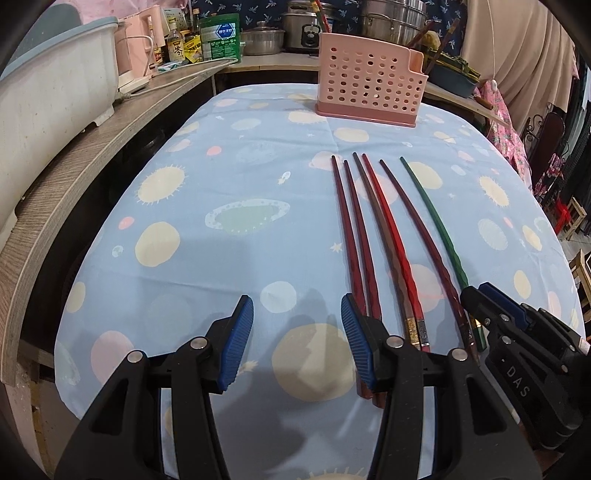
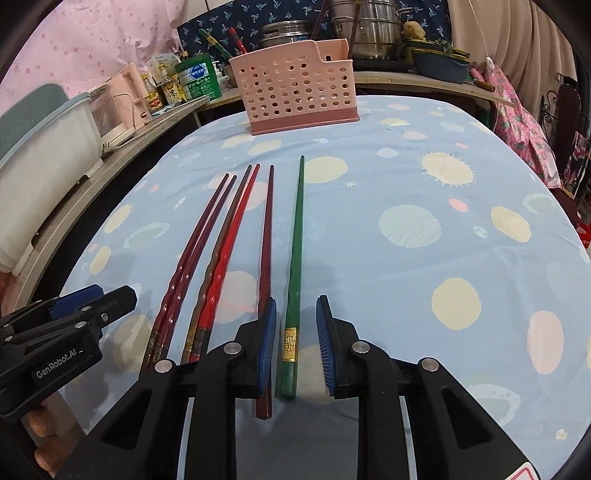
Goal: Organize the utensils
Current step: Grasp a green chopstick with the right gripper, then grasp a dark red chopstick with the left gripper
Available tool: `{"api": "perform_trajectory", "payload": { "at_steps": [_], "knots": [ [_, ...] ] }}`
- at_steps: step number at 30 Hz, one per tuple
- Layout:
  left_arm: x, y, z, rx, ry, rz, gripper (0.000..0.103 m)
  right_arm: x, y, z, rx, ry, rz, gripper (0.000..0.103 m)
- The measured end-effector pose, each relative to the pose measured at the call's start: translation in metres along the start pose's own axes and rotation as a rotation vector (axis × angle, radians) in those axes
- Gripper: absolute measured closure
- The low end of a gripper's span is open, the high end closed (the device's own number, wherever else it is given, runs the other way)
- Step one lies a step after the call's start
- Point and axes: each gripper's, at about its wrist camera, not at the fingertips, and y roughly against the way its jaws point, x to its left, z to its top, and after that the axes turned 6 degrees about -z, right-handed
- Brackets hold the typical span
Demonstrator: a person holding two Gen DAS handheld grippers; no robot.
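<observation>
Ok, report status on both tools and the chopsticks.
Both tools open: left tool empty, right tool straddling green chopstick. Six chopsticks flat on table. Pink holder unobstructed.

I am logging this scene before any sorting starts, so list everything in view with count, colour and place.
Chopsticks, dark red: four, lying side by side, left part of the row; one of the middle pair looks browner.
Chopstick, bright red: one, in the middle pair.
Green chopstick: one, rightmost, lying between the right gripper's fingers.
Utensil holder: one, pink, perforated, upright at the cloth's far end.
Tablecloth: one, light blue with planets, covering the table.
Pots: several, steel, on the back counter.
Bottles: several, left shelf.
Tub: one, white, left shelf.
Left hand-held gripper: black, blue pads, open.
Right hand-held gripper: black, blue pads, open.
</observation>
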Motion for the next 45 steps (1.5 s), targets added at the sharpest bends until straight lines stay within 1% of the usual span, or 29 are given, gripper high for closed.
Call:
{"api": "perform_trajectory", "payload": {
  "at_steps": [3,9,15,24,32,37,38,43,45],
  "knots": [
    [0.000,-0.001,-0.002,0.004,0.002,-0.003,0.056,0.000,0.000,-0.001,-0.002,0.004,-0.003,0.086],
    [-0.001,-0.002,-0.004,0.010,-0.001,-0.015,0.056,-0.005,0.001,-0.003,-0.001,-0.005,-0.004,0.096],
    [-0.003,-0.001,-0.006,0.017,0.002,-0.038,0.056,-0.008,0.006,-0.009,-0.010,-0.001,-0.014,0.096],
    [-0.010,-0.003,-0.010,0.036,0.002,-0.073,0.056,-0.016,0.012,-0.017,-0.004,-0.022,-0.004,0.096],
    [-0.012,-0.010,-0.013,0.055,0.000,-0.065,0.056,-0.017,0.013,-0.019,-0.008,-0.030,-0.002,0.096],
    [-0.013,-0.012,-0.015,0.053,-0.007,-0.060,0.055,-0.017,0.014,-0.020,-0.010,-0.035,-0.001,0.096],
    [-0.013,-0.013,-0.015,0.056,-0.009,-0.055,0.056,-0.017,0.014,-0.020,-0.011,-0.036,-0.001,0.096],
    [-0.017,-0.014,-0.017,0.045,-0.032,-0.031,0.056,-0.017,0.014,-0.021,-0.013,-0.039,0.000,0.096],
    [-0.017,-0.013,-0.017,0.042,-0.033,-0.023,0.060,-0.017,0.014,-0.021,-0.014,-0.038,0.000,0.096]
  ]
}}
